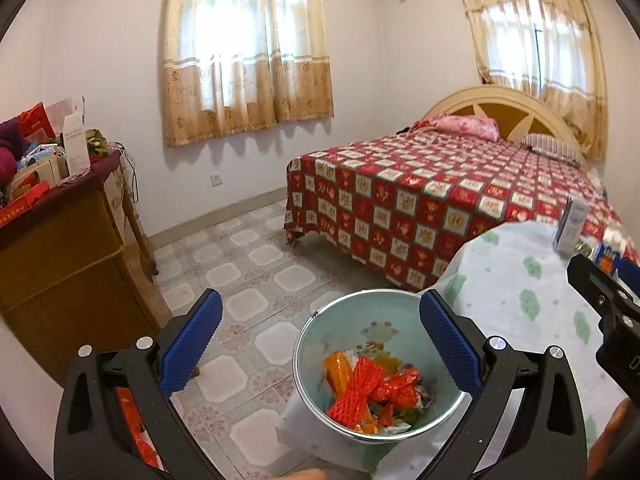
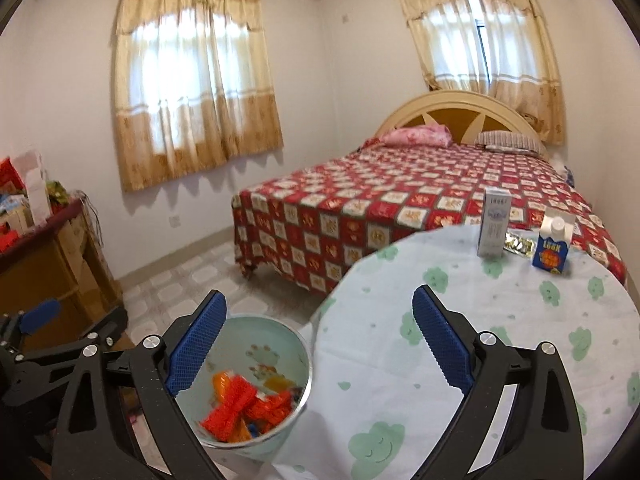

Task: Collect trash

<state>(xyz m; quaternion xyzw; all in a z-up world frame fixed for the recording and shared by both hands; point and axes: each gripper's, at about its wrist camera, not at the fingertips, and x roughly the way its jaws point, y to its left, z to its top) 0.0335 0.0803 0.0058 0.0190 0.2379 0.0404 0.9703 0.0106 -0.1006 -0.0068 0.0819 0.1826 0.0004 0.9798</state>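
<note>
While we've got both grippers up off the work, here's the layout, big stuff first. Behind everything sits the bed (image 2: 400, 200) with its red checked cover, filling the 1 to 3 o'clock part of the right wrist view. In front of it is our round table (image 2: 500, 320) with the frog-print cloth, and tucked against its edge at about 8 o'clock is the pale green trash bin (image 1: 320, 344), already holding orange and red wrappers.

What's left to collect, as far as we can judge, stands at the far side of the table: a tall white carton (image 2: 495, 222), upright, a crinkly gold wrapper (image 2: 519, 245) lying flat just beside it, and a small blue carton (image 2: 552, 246) with a white cap, also upright.

Our left gripper (image 1: 320, 344) hangs right over the bin, jaws spread wide, nothing between the pads. Our right gripper (image 2: 320, 344) is spread wide too and empty, straddling the table edge.

The bit that matters: from the right gripper the cartons lie at roughly 1 o'clock, well apart from the fingertips, across open cloth. The right hand looks clearly nearer, since the left is parked on the bin side. Both cartons have their long axis vertical, so we'd guess a level approach pinching across the narrow sides works best.
</note>
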